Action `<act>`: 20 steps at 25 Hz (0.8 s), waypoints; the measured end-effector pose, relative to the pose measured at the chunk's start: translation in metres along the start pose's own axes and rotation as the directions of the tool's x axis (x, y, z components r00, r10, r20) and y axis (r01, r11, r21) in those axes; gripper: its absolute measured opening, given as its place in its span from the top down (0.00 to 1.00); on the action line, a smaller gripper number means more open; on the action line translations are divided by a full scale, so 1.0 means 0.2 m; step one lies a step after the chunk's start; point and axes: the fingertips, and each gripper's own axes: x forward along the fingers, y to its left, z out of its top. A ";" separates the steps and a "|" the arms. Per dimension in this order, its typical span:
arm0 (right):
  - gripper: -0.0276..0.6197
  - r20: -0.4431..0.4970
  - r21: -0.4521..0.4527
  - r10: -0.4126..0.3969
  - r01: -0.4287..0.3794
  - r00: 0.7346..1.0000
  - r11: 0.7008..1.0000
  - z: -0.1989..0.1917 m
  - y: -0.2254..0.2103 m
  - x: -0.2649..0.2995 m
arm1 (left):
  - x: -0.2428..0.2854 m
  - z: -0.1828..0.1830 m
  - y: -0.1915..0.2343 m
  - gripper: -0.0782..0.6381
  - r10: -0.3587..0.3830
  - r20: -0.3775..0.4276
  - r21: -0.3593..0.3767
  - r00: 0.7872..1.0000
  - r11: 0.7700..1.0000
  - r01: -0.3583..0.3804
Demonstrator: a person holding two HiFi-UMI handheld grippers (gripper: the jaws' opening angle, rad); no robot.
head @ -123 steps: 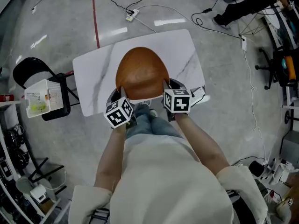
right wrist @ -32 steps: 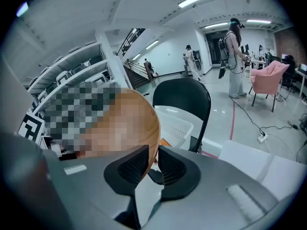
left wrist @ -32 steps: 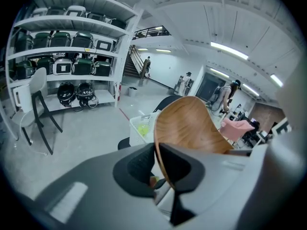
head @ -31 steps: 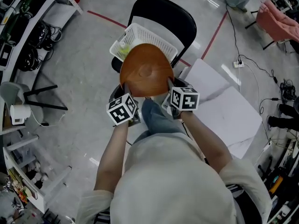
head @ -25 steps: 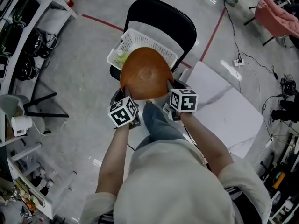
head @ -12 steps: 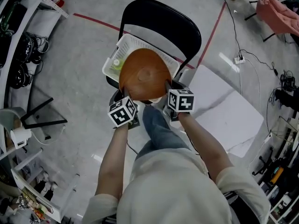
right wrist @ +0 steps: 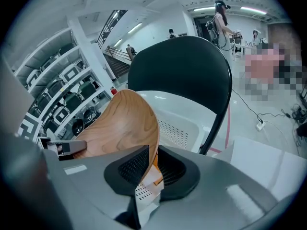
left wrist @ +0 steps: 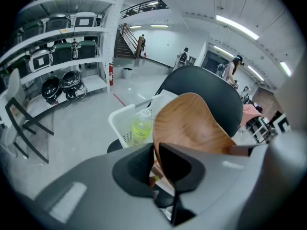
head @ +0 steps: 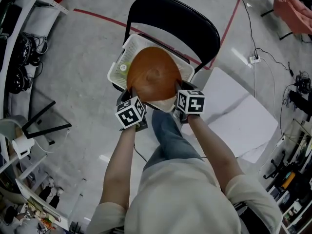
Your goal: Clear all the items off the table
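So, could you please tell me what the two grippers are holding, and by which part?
Both hold the round brown wooden bowl: the left gripper and the right gripper each clamp its near rim.

A big open lab or workshop hall. The floor [head: 73, 57] is polished grey concrete marked with a red tape line [head: 97, 17], and loose cables [head: 258, 28] run across it to a power strip [head: 254, 59]. White metal shelves [left wrist: 62, 30] hold rows of equipment cases [left wrist: 57, 51], with a fire extinguisher [left wrist: 111, 74] beside them. Strip lights [left wrist: 240, 27] line the high ceiling, a staircase [left wrist: 128, 37] rises at the back, and a white bench [head: 239, 116] stands on the open floor.
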 end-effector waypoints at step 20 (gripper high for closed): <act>0.80 0.009 -0.019 -0.046 0.046 0.999 0.999 0.03 -0.03 0.11 | 0.16 -0.04 -0.07 0.62 -0.072 -0.049 0.072 0.996 0.995 0.075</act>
